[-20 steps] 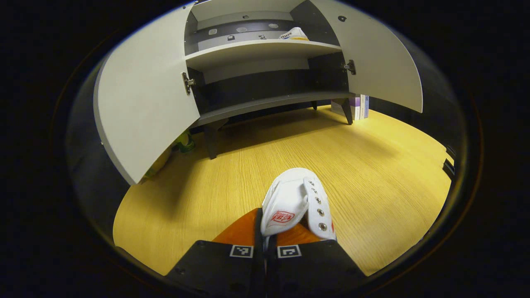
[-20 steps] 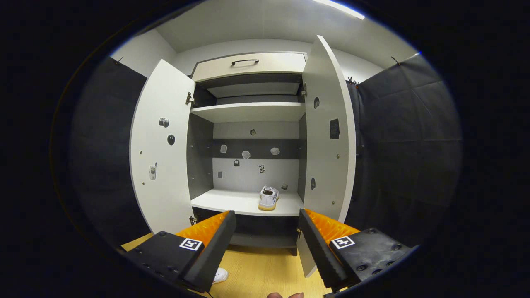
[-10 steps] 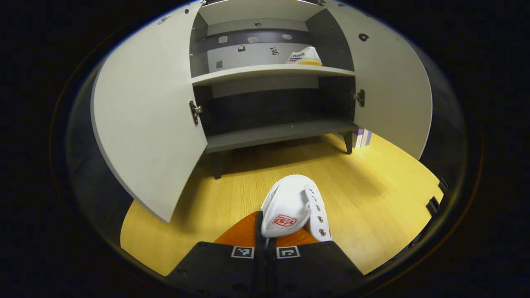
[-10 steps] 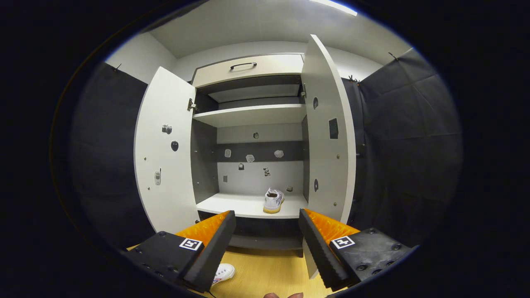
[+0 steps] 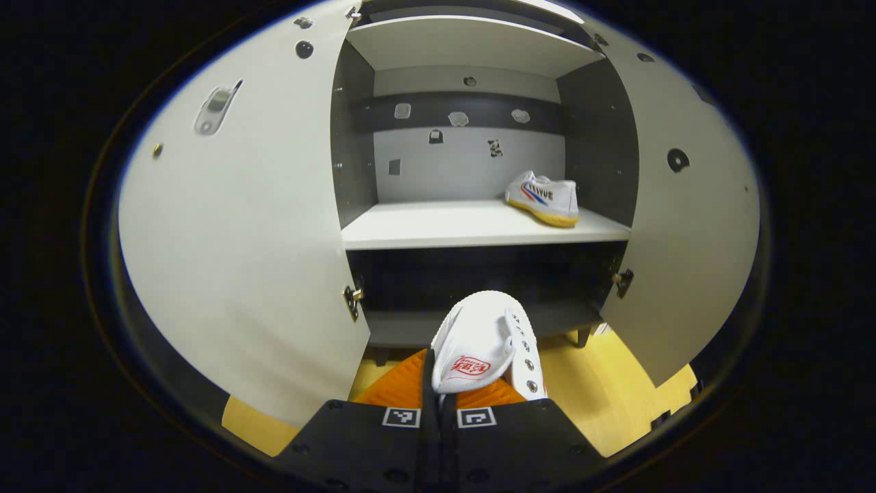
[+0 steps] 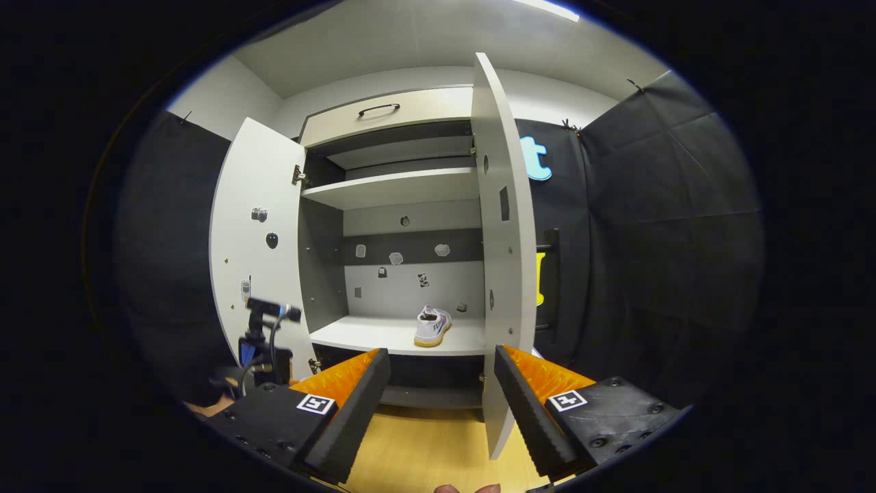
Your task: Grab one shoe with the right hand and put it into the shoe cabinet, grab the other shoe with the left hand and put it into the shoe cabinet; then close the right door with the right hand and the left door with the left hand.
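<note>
Left tool: clamped on second shoe, held low before shoe cabinet. Right tool: fingers apart, empty. First shoe: on middle shelf, right side. Lift above shelf edge, set down left of first shoe; grip depth probably shallow, keep level.

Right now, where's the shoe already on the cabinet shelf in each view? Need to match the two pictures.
Left gripper view: the shelved shoe sits right of centre, at the shelf's right end near the side wall.
Right gripper view: the same shoe is small, near centre, just left of the right door.
Shared landmark: the white shelf it stands on.
</note>
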Tool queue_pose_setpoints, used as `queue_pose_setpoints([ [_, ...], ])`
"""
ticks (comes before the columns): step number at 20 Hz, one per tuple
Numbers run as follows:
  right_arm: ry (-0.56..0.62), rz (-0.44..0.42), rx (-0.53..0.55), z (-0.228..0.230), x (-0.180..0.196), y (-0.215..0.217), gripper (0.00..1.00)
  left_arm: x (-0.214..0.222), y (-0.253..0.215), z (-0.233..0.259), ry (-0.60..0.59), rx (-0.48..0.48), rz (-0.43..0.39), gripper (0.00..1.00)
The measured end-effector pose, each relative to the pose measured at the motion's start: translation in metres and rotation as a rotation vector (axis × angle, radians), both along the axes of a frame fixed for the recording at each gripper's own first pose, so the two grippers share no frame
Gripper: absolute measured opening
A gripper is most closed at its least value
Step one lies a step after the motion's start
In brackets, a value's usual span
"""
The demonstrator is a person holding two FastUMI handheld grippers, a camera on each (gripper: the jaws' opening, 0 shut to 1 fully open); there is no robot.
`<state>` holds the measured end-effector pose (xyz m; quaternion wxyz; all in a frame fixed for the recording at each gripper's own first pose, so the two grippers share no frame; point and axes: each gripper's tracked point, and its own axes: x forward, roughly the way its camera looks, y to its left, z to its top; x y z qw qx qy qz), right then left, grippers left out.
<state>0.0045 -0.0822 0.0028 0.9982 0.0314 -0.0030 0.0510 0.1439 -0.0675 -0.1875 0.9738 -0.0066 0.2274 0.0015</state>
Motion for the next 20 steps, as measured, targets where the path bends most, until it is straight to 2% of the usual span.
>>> queue_pose_setpoints([
  [4, -0.008, 0.013, -0.024, -0.003, -0.006, -0.016, 0.97, 0.051, 0.003, 0.051, -0.039, -0.015, 0.045, 0.05],
  [10, 0.086, 0.013, 0.088, -0.035, -0.002, -0.041, 0.97, 0.128, 0.026, 0.1, -0.071, 0.004, 0.171, 0.05],
  [14, 0.139, -0.02, 0.074, -0.053, 0.006, -0.072, 0.97, 0.184, 0.038, 0.108, -0.055, 0.026, 0.224, 0.05],
  [16, 0.133, -0.035, 0.088, -0.05, 0.01, -0.083, 0.99, 0.21, 0.04, 0.108, -0.051, 0.032, 0.243, 0.05],
  [20, 0.123, -0.029, 0.037, -0.048, 0.012, -0.097, 0.98, 0.256, 0.044, 0.098, -0.036, 0.074, 0.272, 0.05],
])
